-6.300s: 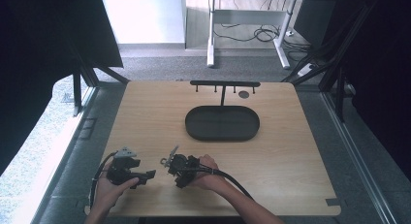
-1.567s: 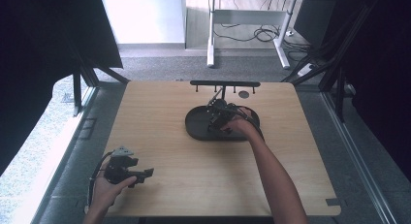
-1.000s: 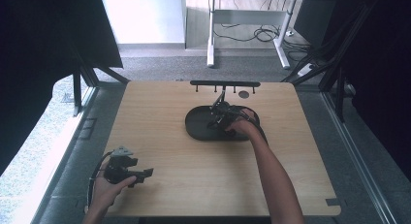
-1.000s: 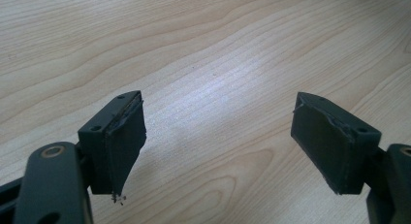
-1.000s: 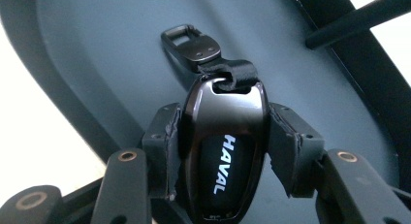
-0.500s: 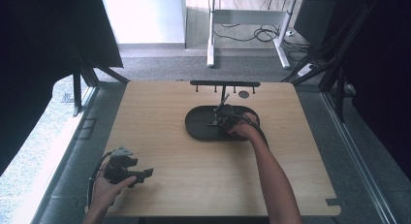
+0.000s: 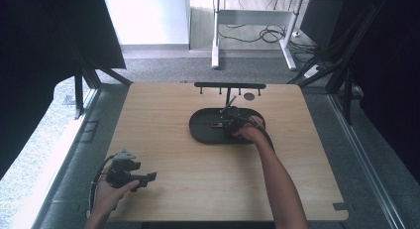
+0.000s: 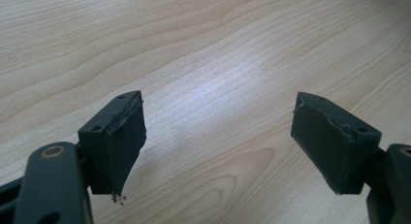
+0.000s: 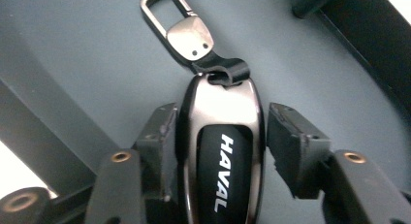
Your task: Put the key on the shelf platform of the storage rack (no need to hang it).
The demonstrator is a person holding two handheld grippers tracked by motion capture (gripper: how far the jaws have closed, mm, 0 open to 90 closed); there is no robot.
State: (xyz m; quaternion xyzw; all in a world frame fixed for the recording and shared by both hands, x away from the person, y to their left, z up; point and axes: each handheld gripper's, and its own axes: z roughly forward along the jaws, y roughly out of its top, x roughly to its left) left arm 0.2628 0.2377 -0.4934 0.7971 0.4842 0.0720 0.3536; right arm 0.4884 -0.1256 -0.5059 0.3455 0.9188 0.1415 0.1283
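Light wooden table [image 7: 198,184] is carrying a black oval tray [image 7: 203,130] toward its far side, with a black peg rail [image 7: 230,85] standing behind it. Over the tray, the right gripper [image 9: 219,136] is bracketing a HAVAL key fob [image 9: 224,161] with a metal clip [image 9: 177,20]; its left jaw is touching the fob, its right jaw standing just apart. Near the front left corner, the left gripper [image 8: 218,136] is hovering, its 2 jaws spread wide and holding nothing.
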